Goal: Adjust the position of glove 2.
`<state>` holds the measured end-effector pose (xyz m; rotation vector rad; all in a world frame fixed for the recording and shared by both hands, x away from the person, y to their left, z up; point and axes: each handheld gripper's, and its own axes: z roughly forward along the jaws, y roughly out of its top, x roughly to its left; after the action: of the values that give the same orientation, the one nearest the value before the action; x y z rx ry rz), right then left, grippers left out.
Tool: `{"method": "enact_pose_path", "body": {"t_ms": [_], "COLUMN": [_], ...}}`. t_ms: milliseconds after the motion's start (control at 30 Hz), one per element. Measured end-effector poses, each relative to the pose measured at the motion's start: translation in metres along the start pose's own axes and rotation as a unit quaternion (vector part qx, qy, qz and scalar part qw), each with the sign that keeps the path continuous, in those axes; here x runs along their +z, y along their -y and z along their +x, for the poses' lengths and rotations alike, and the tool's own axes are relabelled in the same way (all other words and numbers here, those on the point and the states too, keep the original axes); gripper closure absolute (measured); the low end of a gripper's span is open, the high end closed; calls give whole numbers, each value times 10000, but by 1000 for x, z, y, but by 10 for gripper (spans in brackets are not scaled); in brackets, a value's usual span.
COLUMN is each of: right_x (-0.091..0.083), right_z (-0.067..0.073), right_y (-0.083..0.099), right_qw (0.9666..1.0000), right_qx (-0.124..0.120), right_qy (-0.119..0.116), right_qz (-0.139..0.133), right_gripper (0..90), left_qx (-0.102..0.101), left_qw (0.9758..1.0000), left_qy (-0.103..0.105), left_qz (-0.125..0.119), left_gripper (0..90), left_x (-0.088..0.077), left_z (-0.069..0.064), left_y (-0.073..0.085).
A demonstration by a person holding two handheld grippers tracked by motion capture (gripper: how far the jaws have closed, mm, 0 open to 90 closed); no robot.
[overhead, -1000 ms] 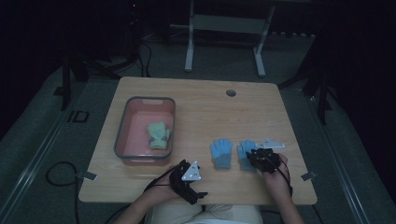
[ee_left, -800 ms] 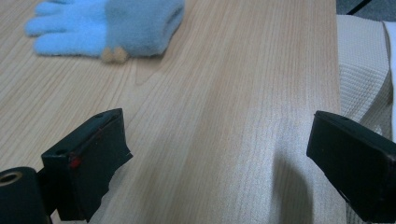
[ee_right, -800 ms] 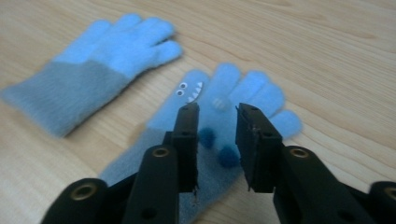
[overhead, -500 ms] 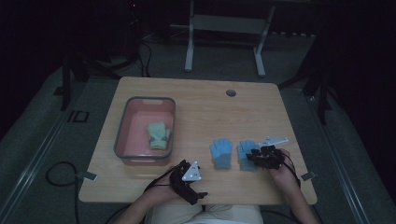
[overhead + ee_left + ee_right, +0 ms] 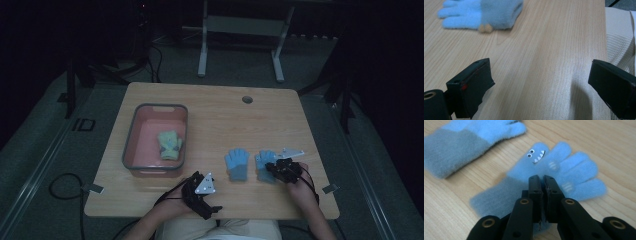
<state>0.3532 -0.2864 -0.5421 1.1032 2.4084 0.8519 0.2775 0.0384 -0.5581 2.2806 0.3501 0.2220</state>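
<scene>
While the monster glove (image 5: 541,173) lies flat on the table (image 5: 210,107), near its front right part, the right gripper (image 5: 543,178) stands on its cuff with jaws that have just been closing and now meet, seemingly pinching the fleece. Whether the fabric is truly caught cannot be told, since the tips hide the contact. Just beside it to the left lies the plain glove (image 5: 236,163), apart from its mate. Nearer the table's front edge, the left gripper (image 5: 541,82) rests idle, jaws spread wide over bare wood with nothing between them. At the far left stands the tub (image 5: 131,135), already holding a green glove (image 5: 169,144). Judged from this layout, the step in hand is the pickup of a blue glove for the tub. The next move would call for a clean lift, then a carry leftward across the plain glove without dragging it.
</scene>
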Motion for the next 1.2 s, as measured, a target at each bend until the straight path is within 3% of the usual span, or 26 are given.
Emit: {"method": "enact_pose_path", "body": {"t_ms": [267,333,467,600,867,1000,1200], "right_x": [-23,-39,-54,-60,-40,-27,-6], "right_z": [-4,-2,5,17,42,52,57], "right_y": [-15,-30,-50,-67,-78,-78,-77], "right_qw": [9990,9980,9965,9948,9934,9927,9917], "right_qx": [134,74,-83,-247,-424,-566,-620], "right_qy": [179,176,126,-33,-638,-792,-1026], "right_qz": [-376,-607,-826,-990,-857,-708,-466], "right_gripper": [874,874,874,874,873,873,872], "left_qx": [11,25,32,44,40,34,47], "left_qw": [10000,10000,10000,10000,10000,10000,10000], "left_qy": [6,8,6,-7,6,15,2], "left_qz": [12,15,14,9,-9,-10,-17], "left_gripper": [48,49,48,48,48,49,48], "left_x": [0,0,0,0,0,0,0], "left_z": [0,0,0,0,0,0,0], "left_y": [0,0,0,0,0,0,0]}}
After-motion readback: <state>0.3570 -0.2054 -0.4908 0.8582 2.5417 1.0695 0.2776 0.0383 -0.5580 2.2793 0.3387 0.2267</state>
